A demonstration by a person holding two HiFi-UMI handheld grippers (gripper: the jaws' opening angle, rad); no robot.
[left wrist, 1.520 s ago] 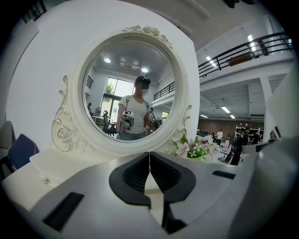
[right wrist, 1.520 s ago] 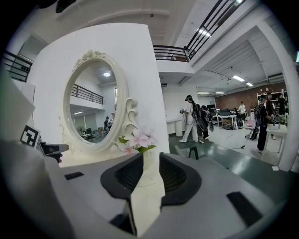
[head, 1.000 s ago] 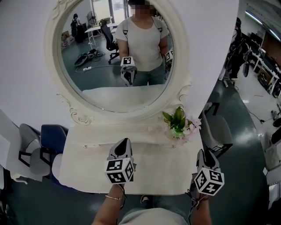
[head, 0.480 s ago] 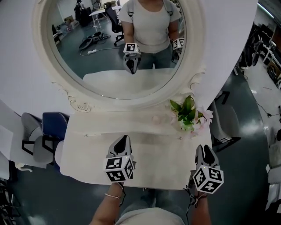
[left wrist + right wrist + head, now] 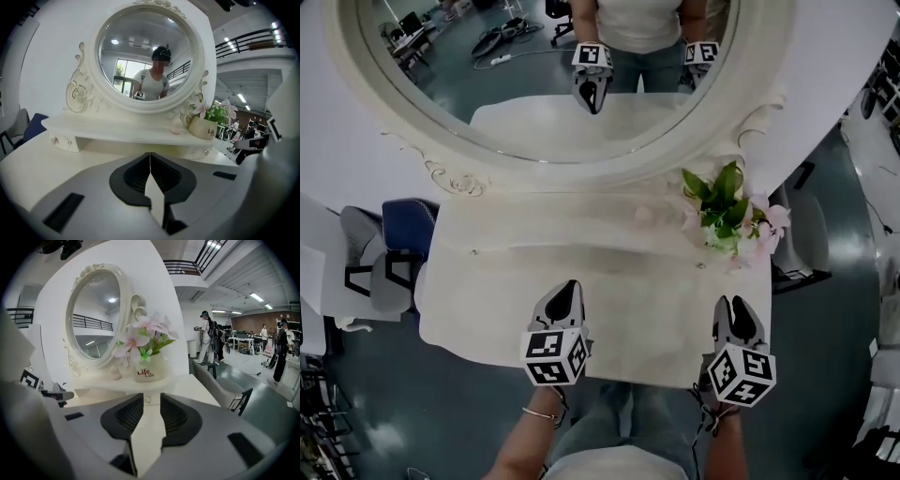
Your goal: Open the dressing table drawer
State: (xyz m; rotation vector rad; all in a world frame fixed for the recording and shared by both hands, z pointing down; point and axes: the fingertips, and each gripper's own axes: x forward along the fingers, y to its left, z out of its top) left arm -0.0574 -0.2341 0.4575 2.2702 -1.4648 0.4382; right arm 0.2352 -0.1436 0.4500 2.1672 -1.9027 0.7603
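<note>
The left gripper, jaws pressed together and empty, and the right gripper, jaws parted around nothing, hang over the near edge of the dressing table. Bare tabletop runs ahead to the far shelf. The drawer knob sits at far right, under a flower pot printed "Life Life".

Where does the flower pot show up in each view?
Head view: flower pot, right side, seen from above.
Left gripper view: flower pot, right of centre.
Right gripper view: flower pot, centre of the frame.
Shared landmark: oval mirror, to its left.
</note>
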